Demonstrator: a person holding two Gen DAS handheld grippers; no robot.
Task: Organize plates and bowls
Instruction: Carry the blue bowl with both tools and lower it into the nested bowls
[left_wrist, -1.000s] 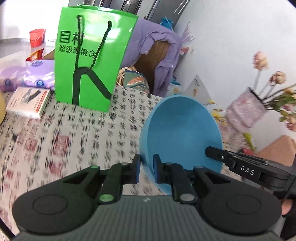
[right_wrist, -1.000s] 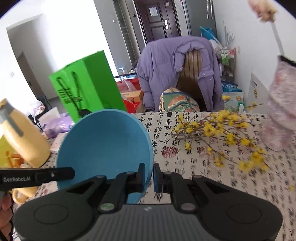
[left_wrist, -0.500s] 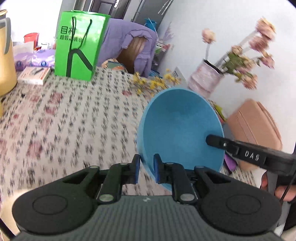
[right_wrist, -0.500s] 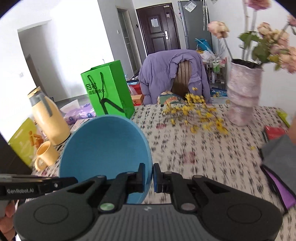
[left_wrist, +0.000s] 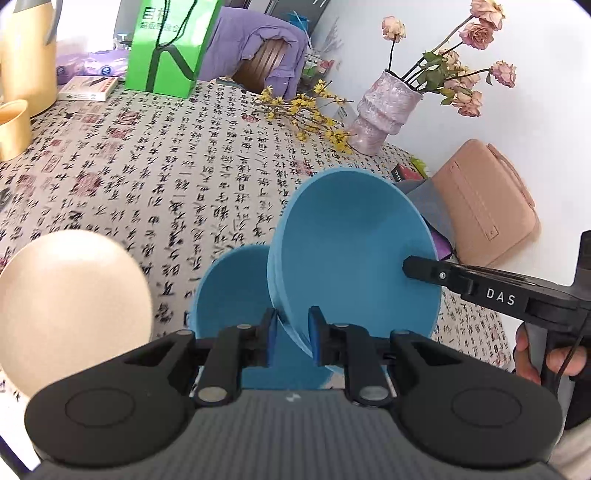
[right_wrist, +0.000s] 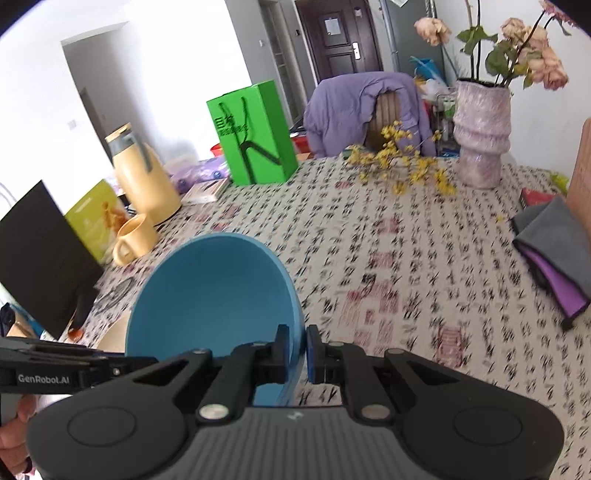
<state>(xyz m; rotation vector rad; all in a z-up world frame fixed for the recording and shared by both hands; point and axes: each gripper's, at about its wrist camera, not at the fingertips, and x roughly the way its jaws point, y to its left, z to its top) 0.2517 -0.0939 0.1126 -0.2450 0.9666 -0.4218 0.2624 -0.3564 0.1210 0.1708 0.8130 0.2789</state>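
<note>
A blue bowl (left_wrist: 351, 258) hangs tilted above the patterned tablecloth, held by both grippers at opposite sides of its rim. My left gripper (left_wrist: 291, 332) is shut on the near rim. The right gripper's black fingers (left_wrist: 436, 275) reach in from the right onto the far rim. In the right wrist view the same blue bowl (right_wrist: 214, 295) fills the lower left, with my right gripper (right_wrist: 297, 350) shut on its rim. A second blue bowl (left_wrist: 232, 291) sits on the table just below the held one. A cream bowl (left_wrist: 70, 302) lies to its left.
A pink vase with roses (left_wrist: 384, 114) and a tan bag (left_wrist: 484, 210) stand along the right wall. A green paper bag (left_wrist: 170, 48), a yellow flask (left_wrist: 26, 55) and a yellow mug (left_wrist: 13, 127) stand far left. A grey and purple cloth (right_wrist: 550, 251) lies on the right, a black panel (right_wrist: 40, 258) on the left.
Both grippers have carried the blue bowl across the table, away from the green bag. A second blue bowl and a cream bowl have come into view under it.
</note>
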